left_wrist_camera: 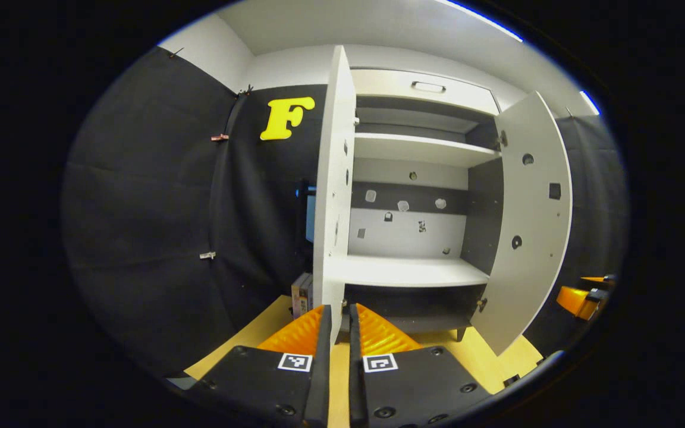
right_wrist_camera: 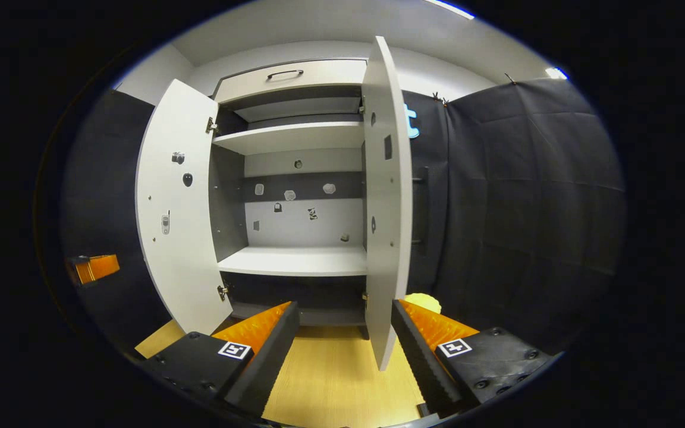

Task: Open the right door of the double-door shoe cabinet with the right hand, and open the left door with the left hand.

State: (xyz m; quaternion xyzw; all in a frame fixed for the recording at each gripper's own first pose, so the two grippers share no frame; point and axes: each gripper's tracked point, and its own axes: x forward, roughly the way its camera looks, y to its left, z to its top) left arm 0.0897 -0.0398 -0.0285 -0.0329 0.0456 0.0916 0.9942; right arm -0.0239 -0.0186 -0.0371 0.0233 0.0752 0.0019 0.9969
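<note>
The shoe cabinet (left_wrist_camera: 414, 178) stands against the booth wall with both doors swung out; the left gripper (left_wrist_camera: 339, 324) is closed narrowly on the lower edge of the left door (left_wrist_camera: 333, 196), a grip suited to pulling it outward; the right gripper (right_wrist_camera: 345, 333) is spread wide, its fingers either side of the right door (right_wrist_camera: 385, 208) without pressing it, apparently released. Count: two doors, two shelves, one top drawer (right_wrist_camera: 292, 74).

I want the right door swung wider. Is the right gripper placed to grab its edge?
Probably yes: the right gripper is open, and the right door edge stands between its fingers, unobstructed.
</note>
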